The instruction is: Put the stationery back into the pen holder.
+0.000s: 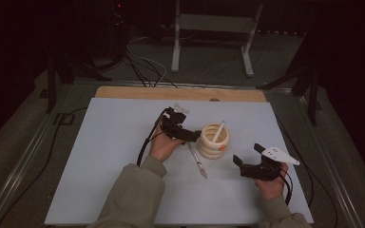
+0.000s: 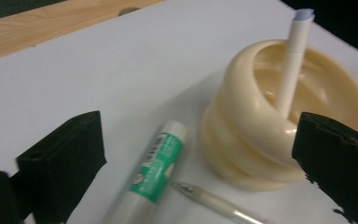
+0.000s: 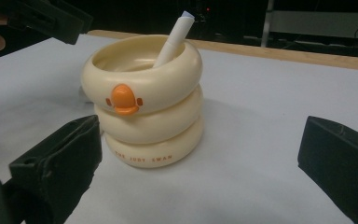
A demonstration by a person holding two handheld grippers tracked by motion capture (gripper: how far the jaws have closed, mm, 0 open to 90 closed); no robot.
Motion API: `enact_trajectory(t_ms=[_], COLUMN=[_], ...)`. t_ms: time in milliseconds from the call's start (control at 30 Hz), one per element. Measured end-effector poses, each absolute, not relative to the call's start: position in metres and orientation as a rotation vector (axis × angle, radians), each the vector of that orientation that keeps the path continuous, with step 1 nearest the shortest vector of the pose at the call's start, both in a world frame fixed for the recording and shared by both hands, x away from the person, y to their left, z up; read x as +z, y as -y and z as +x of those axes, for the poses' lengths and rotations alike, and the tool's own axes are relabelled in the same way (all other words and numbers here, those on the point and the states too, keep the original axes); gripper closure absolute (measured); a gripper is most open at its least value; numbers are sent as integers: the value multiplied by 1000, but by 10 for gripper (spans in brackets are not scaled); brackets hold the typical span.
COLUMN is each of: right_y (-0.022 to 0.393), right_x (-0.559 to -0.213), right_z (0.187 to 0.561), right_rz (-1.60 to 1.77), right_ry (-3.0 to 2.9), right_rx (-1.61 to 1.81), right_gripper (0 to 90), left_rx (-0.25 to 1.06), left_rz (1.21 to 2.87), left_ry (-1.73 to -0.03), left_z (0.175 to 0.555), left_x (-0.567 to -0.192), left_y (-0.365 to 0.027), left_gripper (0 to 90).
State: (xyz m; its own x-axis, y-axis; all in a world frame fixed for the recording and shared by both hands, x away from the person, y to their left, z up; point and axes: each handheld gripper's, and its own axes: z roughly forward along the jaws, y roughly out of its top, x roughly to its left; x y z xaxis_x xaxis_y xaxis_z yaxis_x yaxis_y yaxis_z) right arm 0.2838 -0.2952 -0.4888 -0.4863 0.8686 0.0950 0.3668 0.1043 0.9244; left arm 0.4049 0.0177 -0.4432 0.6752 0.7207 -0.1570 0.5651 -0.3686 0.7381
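A cream pen holder (image 1: 213, 141) shaped like stacked rings, with an orange duck beak (image 3: 124, 99), stands upright on the white board (image 1: 114, 156). A white marker (image 1: 218, 131) leans inside it. Just left of the holder my left gripper (image 1: 192, 135) hovers open over a green-labelled glue stick (image 2: 158, 168) and a clear pen (image 2: 214, 205) lying on the board. That pen (image 1: 199, 165) lies in front of the holder. To the holder's right my right gripper (image 1: 246, 153) points at it, open and empty. The holder (image 3: 144, 102) sits ahead of its jaws.
A wooden strip (image 1: 180, 93) borders the board's far edge. Beyond the table are a white metal stand (image 1: 214, 28) and cables (image 1: 142, 66) on the floor. Cables trail from both grippers. Bare board lies at left and front.
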Motion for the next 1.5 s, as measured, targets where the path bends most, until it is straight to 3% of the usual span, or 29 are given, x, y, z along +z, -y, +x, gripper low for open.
enact_trajectory(t_ms=[833,1500], right_y=[295,295], right_x=[-489,-489], right_z=[284,284], right_rz=[1199,1203], right_ry=[-1910,-1912], right_rx=[1370,1371], right_gripper=[2,2], left_rx=[222,168], left_rz=[2379,2478], left_ry=[-979,-946], left_z=[429,436], left_x=[-463,-479], left_y=[-24,-29], left_gripper=[82,172])
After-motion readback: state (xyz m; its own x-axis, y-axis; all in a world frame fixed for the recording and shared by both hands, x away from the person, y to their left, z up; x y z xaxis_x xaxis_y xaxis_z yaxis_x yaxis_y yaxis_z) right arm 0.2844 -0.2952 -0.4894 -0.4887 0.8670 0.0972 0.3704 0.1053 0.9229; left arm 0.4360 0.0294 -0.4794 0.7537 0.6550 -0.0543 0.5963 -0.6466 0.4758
